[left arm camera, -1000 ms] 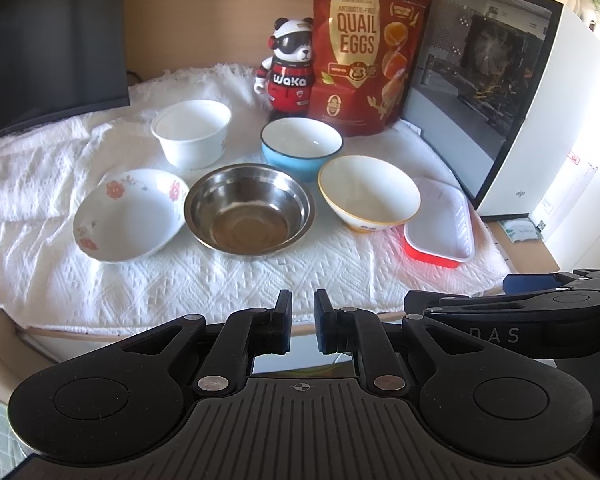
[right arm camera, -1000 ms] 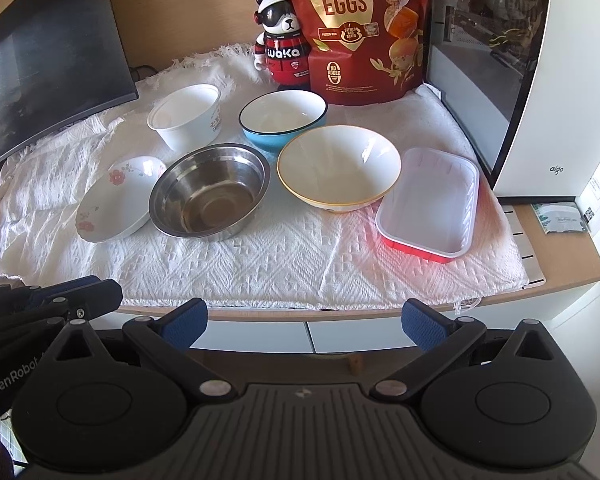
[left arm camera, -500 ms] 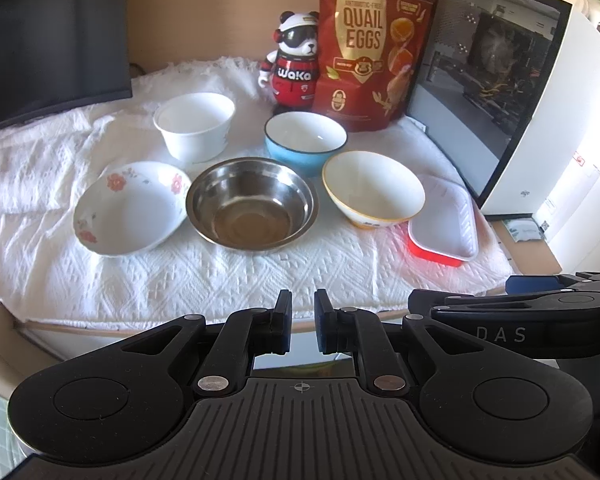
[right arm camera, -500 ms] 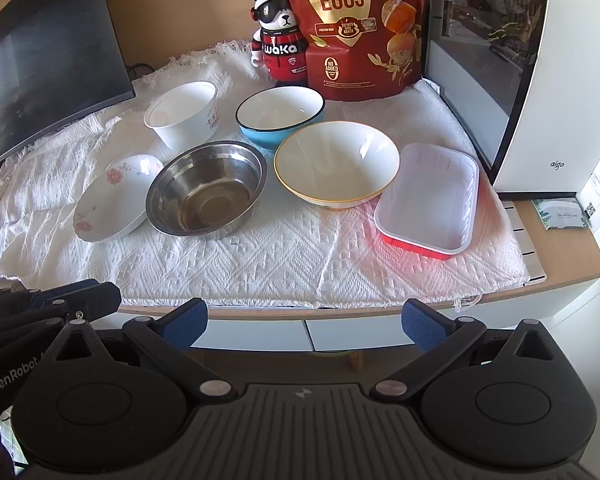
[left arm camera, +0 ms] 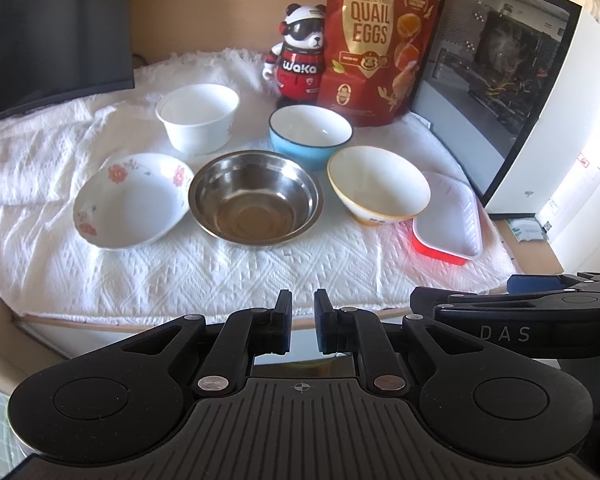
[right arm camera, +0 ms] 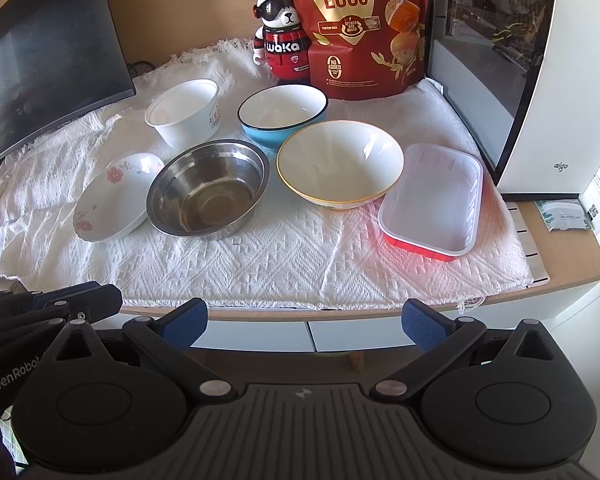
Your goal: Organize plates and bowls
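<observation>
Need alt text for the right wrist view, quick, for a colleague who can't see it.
Six empty dishes sit on a white cloth: floral plate, steel bowl, white cup-bowl, blue bowl, yellow-rimmed bowl, red tray. The right gripper hangs open, short of the desk edge.

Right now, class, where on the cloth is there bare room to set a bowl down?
Free: the cloth's front strip before the steel bowl, and its left end beside the floral plate. Crowded: the middle.

Wood desk (right arm camera: pixel 572 256) w/ white cloth (right arm camera: pixel 284 256); beige wall (left arm camera: pixel 220 8), dark monitor (right arm camera: pixel 48 52) left, bright sunlight.
</observation>
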Motion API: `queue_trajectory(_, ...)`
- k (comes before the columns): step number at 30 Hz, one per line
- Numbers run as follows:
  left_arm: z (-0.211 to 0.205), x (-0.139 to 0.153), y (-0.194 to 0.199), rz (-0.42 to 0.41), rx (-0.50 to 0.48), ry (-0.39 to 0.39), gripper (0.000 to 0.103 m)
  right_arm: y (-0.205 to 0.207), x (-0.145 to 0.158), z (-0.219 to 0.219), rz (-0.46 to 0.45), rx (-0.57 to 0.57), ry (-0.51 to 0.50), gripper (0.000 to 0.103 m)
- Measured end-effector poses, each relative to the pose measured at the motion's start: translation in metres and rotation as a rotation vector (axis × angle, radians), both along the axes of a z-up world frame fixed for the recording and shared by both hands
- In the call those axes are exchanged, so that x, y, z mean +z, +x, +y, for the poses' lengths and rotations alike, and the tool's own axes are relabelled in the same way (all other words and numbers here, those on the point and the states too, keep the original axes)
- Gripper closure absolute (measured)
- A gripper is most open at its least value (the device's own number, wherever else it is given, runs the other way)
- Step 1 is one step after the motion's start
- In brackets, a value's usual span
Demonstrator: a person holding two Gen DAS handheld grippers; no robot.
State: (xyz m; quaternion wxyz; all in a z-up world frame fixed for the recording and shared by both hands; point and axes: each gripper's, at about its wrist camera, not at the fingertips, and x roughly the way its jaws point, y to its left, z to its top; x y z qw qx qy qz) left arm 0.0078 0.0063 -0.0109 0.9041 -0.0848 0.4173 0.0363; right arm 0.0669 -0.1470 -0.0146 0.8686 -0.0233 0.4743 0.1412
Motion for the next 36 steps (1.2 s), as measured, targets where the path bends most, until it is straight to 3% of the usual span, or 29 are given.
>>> queue_trajectory(22, 0.033, -0.003, 0.014, 0.0, -0.004, -0.038, 0.089, 0.01, -0.002, 0.023, 0.002, -0.023, -0.01, 0.0)
queue_trajectory(28, 0.074, -0.007, 0.035, -0.01, 0.031, -0.11, 0.089, 0.023, 0.004, 0.031, -0.052, -0.07, 0.049, 0.0)
queue_trajectory(33, 0.121, -0.025, 0.061, -0.046, 0.035, -0.24, 0.088, 0.04, 0.004, 0.038, -0.146, -0.146, 0.097, 0.0)
queue_trajectory(36, 0.135, -0.041, 0.083, -0.023, -0.003, -0.196, 0.088, 0.052, -0.006, 0.047, -0.145, -0.177, 0.079, 0.0)
